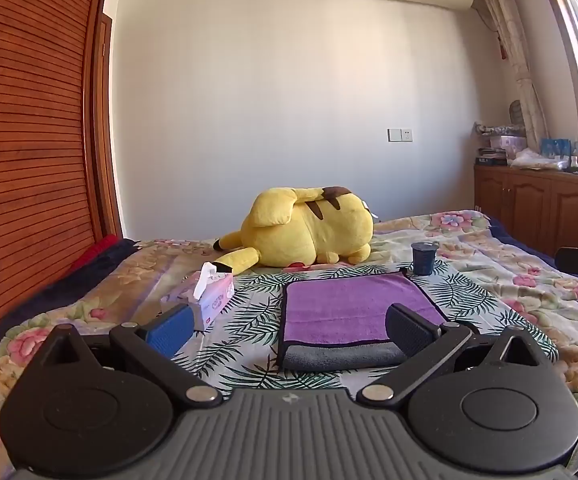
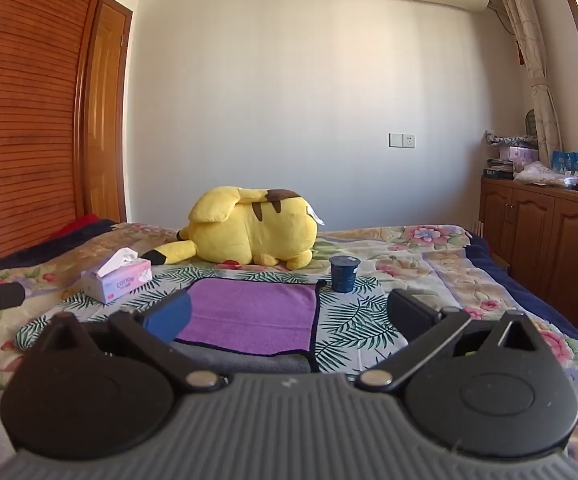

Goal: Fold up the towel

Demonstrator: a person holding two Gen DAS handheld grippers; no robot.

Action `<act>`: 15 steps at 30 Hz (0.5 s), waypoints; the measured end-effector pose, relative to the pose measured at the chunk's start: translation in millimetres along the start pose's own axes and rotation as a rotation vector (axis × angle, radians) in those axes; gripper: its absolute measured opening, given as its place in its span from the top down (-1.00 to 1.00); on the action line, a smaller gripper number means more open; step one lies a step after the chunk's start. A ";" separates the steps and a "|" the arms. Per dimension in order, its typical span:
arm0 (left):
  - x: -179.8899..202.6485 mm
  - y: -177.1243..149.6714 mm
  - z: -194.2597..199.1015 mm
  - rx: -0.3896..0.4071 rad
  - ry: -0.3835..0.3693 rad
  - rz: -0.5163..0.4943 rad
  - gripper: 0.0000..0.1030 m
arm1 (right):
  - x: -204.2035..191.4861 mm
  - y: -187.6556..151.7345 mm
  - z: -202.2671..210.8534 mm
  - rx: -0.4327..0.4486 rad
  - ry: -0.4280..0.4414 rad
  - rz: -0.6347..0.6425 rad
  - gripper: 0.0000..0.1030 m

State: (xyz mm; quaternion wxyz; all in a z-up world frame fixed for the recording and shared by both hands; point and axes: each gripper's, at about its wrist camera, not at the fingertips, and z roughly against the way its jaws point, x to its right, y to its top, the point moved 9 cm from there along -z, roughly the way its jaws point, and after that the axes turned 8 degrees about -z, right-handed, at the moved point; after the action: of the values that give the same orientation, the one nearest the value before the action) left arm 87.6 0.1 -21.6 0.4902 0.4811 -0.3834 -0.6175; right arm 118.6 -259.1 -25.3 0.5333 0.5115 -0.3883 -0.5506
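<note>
The bed [image 1: 489,264] is soft and rumpled, so a dragged corner could bunch. On it the towel [image 1: 353,312] lies flat, purple over a grey near strip, apparently part-folded. The blue cup [image 2: 344,274] stands just beside its far corner; a careless lift might topple it. Left gripper [image 1: 289,330] and right gripper [image 2: 289,316] hover wide open, empty.

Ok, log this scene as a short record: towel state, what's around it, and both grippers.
towel: purple towel, grey underside showing at near edge, lying on the bed
left of towel: tissue box
beyond towel: dark blue cup, upright; yellow Pikachu plush
left gripper: open, holding nothing
right gripper: open, holding nothing
</note>
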 end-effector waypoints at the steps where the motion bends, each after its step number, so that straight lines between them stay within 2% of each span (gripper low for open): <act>1: -0.2 0.0 -0.1 0.001 0.000 0.000 -0.69 | 0.0 0.2 0.1 0.002 0.001 -0.001 -1.00; 15: -0.2 0.4 0.0 0.005 0.003 -0.006 -0.69 | 0.9 1.4 1.0 0.004 0.001 -0.001 -1.00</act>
State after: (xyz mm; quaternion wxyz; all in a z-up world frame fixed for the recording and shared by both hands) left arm 87.7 0.2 -21.3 0.4878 0.4843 -0.3828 -0.6172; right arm 117.9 -260.2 -23.9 0.5322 0.5128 -0.3890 -0.5499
